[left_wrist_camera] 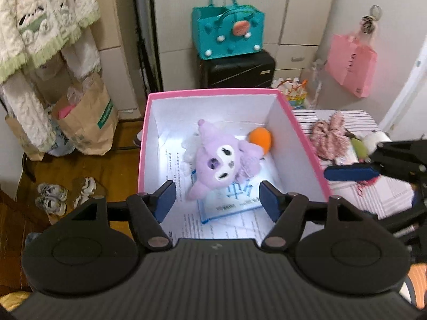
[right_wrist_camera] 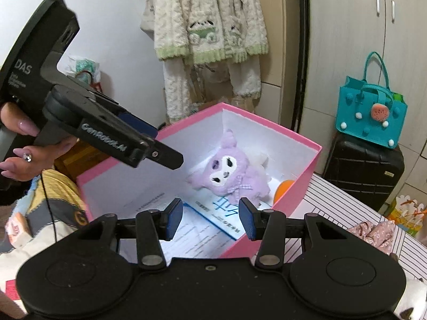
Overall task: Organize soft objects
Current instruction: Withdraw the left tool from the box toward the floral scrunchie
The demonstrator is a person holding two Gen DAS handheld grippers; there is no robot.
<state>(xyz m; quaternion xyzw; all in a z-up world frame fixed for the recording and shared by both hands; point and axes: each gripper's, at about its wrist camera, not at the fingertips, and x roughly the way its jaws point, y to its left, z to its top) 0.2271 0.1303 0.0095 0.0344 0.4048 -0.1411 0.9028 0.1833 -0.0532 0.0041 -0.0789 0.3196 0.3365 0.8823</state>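
With the fluffy purple plush toy (left_wrist_camera: 222, 160) already lying in the pink cardboard box (left_wrist_camera: 213, 92), we find both grippers empty and open, the right gripper (left_wrist_camera: 349, 173) nearer the pink knitted scrunchie (left_wrist_camera: 329, 136) on the striped table's (left_wrist_camera: 384, 194) far edge than the left gripper (left_wrist_camera: 217, 197).

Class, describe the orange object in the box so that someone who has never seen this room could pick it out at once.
Find the pink box with white inner walls. Inside lies a purple plush toy on printed papers. The small orange ball sits in the corner beside the toy: the only round, plain orange thing there.
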